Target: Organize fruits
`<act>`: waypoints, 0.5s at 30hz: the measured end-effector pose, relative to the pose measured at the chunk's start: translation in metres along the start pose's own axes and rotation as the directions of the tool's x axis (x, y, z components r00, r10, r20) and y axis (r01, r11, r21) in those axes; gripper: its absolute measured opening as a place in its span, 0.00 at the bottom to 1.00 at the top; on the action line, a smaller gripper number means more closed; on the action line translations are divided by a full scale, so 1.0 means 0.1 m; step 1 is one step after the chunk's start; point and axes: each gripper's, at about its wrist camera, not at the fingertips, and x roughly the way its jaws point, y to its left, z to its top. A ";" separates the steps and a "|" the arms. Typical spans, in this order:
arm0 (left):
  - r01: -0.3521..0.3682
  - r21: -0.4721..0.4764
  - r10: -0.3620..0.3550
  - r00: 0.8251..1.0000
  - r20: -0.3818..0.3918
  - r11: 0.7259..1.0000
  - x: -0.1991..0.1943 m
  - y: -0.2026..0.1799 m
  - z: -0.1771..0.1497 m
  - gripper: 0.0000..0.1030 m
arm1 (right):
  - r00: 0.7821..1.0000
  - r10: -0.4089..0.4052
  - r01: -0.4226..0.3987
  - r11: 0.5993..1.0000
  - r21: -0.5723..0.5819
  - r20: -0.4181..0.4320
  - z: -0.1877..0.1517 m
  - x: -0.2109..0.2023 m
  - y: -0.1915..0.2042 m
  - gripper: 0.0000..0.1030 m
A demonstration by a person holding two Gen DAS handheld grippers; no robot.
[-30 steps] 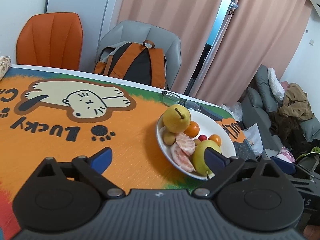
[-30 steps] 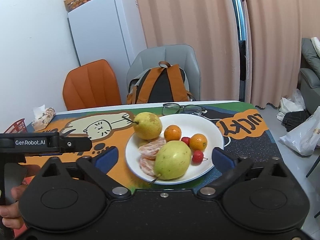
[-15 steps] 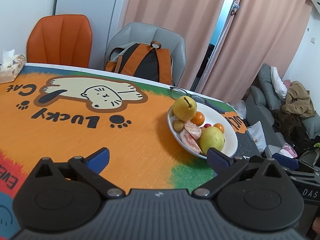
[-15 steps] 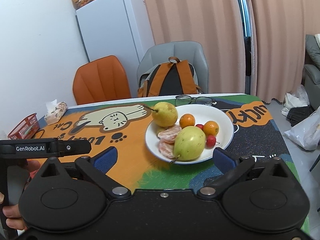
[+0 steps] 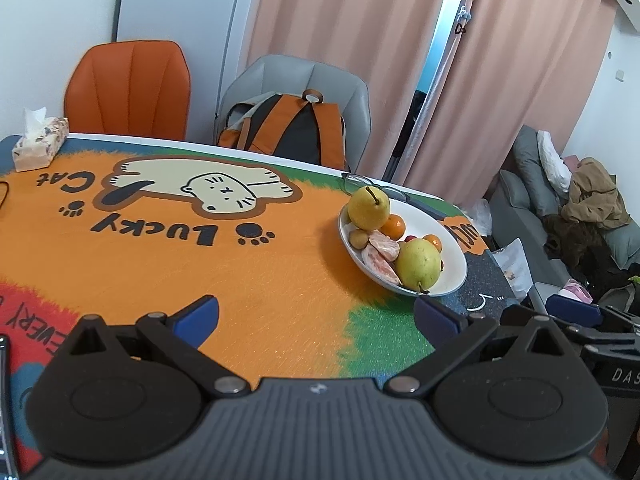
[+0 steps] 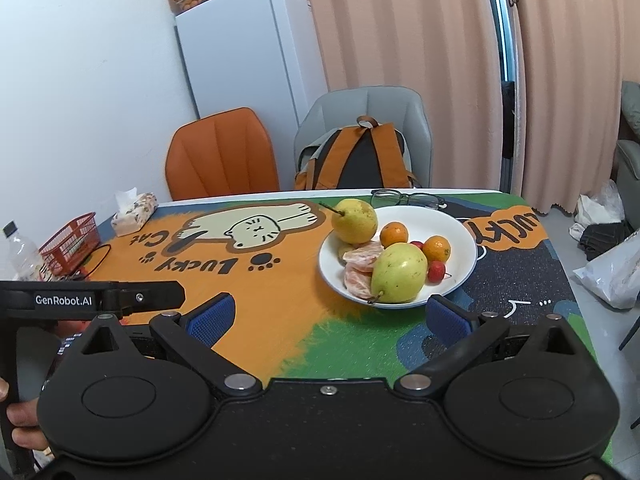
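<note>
Two fisheye views, each looking forward from just behind a hand-held gripper, low over the near edge of the bench (image 5: pixel 280 272). The left wrist view faces ahead and to the right, with the white plate (image 5: pixel 448 248) of fruit right of centre. The right wrist view faces straight across the bench, with the same plate (image 6: pixel 452 220) close ahead. Both views share the plate, the cat-print cloth (image 6: pixel 256 232), the orange chair (image 5: pixel 128 88), the grey chair with a backpack (image 6: pixel 360 160) and the pink curtains (image 5: pixel 360 60).
</note>
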 end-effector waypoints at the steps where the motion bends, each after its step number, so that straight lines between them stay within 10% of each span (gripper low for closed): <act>1: -0.002 -0.001 0.002 1.000 0.002 1.000 -0.04 0.01 -0.01 1.00 | 1.000 0.000 0.000 1.000 -0.004 0.003 0.00 -0.04 0.02 1.00; 15: -0.017 0.060 0.017 1.000 0.008 0.998 -0.47 -0.07 -0.19 1.00 | 1.000 -0.005 0.005 1.000 -0.019 0.010 -0.09 -0.40 0.21 1.00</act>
